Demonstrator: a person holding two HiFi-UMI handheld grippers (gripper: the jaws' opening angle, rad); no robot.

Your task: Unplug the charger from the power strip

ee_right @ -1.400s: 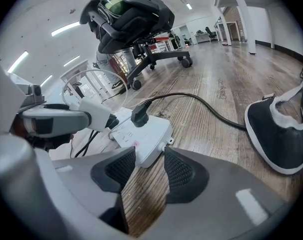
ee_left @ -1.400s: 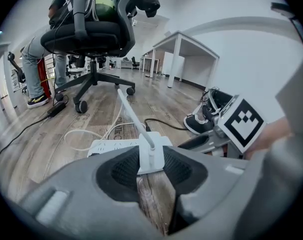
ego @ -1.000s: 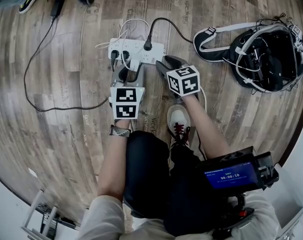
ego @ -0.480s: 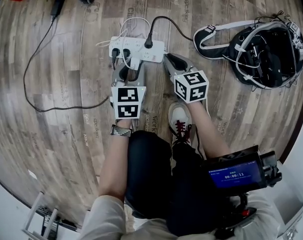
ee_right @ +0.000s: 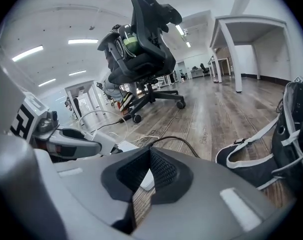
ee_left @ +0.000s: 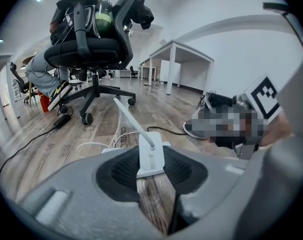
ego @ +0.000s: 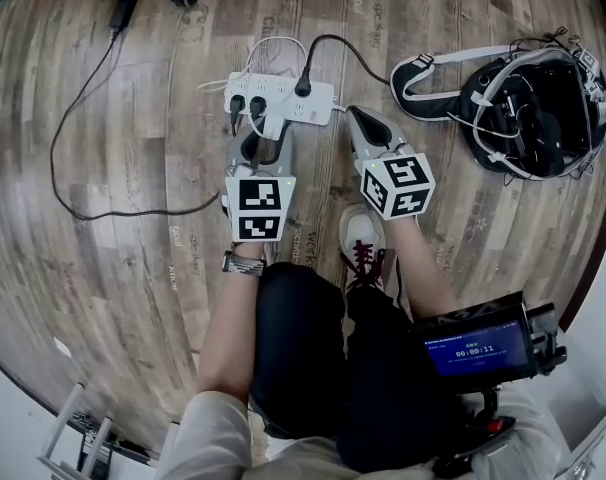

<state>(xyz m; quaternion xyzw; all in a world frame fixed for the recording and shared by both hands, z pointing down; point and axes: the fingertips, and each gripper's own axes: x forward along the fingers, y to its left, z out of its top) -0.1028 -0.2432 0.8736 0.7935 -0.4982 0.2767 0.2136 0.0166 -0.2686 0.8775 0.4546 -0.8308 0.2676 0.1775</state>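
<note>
Drawing the right gripper (ego: 357, 118) back off the end of the power strip (ego: 283, 96), shut its fingers (ee_right: 164, 171) on nothing and kept the fingers (ee_left: 121, 171) of the left gripper (ego: 263, 138) clamped on the white charger (ee_left: 150, 153), seemingly free of its socket, just beside the strip.

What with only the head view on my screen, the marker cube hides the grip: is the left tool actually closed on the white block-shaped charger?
Observer: Yes. In the left gripper view the left tool has its black pads pressed against both sides of the white block-shaped charger.
Operator: And the right tool, is it gripping the strip?
Observer: No. In the right gripper view the right tool has its jaws meeting at the tips with nothing held. Only a corner of the white plastic power strip shows through the wedge between them.
</note>
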